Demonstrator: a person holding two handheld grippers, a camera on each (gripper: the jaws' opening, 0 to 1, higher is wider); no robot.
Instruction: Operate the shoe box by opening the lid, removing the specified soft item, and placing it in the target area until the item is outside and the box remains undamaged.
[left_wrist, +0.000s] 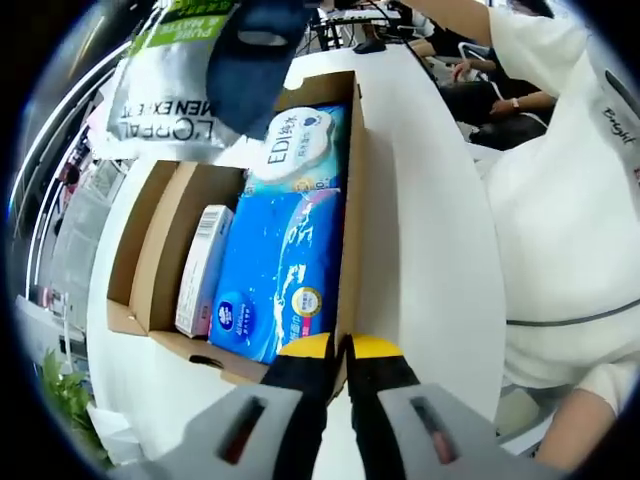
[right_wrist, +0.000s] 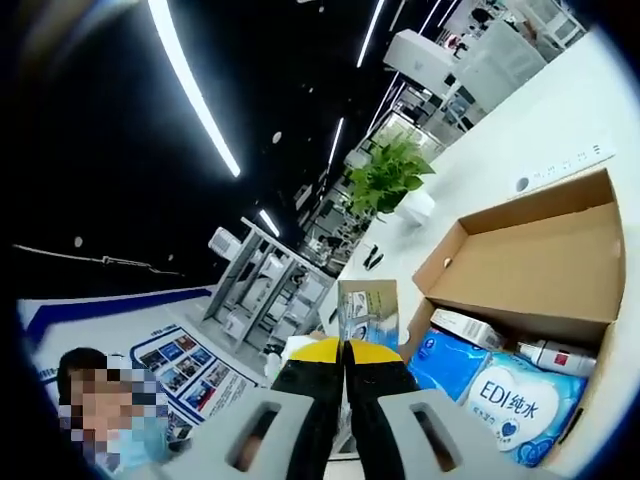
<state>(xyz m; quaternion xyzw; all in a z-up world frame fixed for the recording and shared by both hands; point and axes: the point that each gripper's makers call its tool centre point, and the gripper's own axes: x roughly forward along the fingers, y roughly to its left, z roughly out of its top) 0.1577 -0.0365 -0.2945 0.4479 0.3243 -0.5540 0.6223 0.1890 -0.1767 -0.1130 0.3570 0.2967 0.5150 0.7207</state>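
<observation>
Looking along our left gripper (left_wrist: 340, 352), jaws clenched on the shoe box (left_wrist: 351, 200) wall, the blue tissue pack (left_wrist: 275, 270) lies lengthwise just left. Our right gripper (right_wrist: 343, 352), pinching a small packet (right_wrist: 367, 312), hangs above.

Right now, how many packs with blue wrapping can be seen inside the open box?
2. A large blue pack lies along the middle of the shoe box, and a light-blue EDI pack lies at its far end. Others may be hidden below.

Box (left_wrist: 350, 200) open on top, packs (left_wrist: 270, 270) crammed tight inside.
</observation>
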